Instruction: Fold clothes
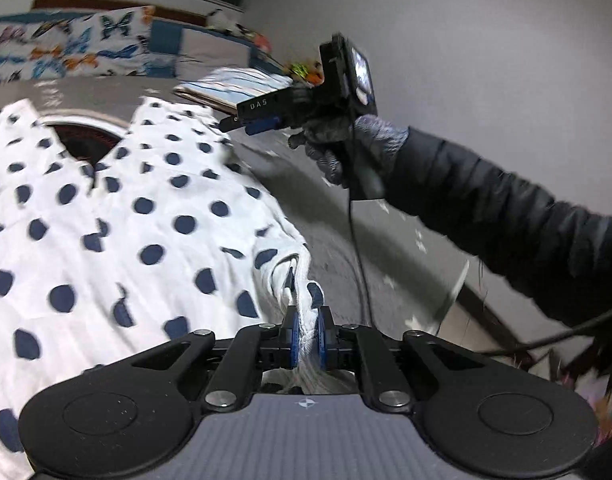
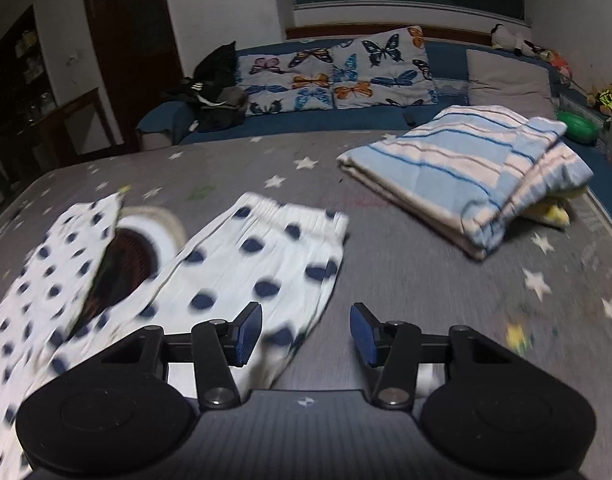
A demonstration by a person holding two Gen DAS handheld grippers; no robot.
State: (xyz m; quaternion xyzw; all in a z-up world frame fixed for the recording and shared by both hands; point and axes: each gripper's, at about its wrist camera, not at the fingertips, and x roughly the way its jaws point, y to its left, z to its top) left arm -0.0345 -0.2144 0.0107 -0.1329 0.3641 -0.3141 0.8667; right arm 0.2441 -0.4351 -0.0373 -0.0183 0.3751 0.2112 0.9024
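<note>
A white garment with dark blue polka dots (image 1: 118, 216) lies spread on the grey star-print bed cover (image 1: 345, 240). My left gripper (image 1: 306, 336) is shut on a bunched edge of this garment. The garment also shows in the right wrist view (image 2: 242, 276), with two leg-like parts reaching away. My right gripper (image 2: 306, 334) is open and empty, just above the garment's near right edge. In the left wrist view the right gripper (image 1: 242, 120) is held in the air by a gloved hand, beyond the garment.
A folded blue-and-white striped cloth (image 2: 473, 176) lies on the bed cover (image 2: 405, 272) at the far right. A butterfly-print pillow (image 2: 337, 72) and dark clothes (image 2: 214, 88) lie at the back. A round dark object with a white rim (image 2: 138, 252) lies between the garment's parts.
</note>
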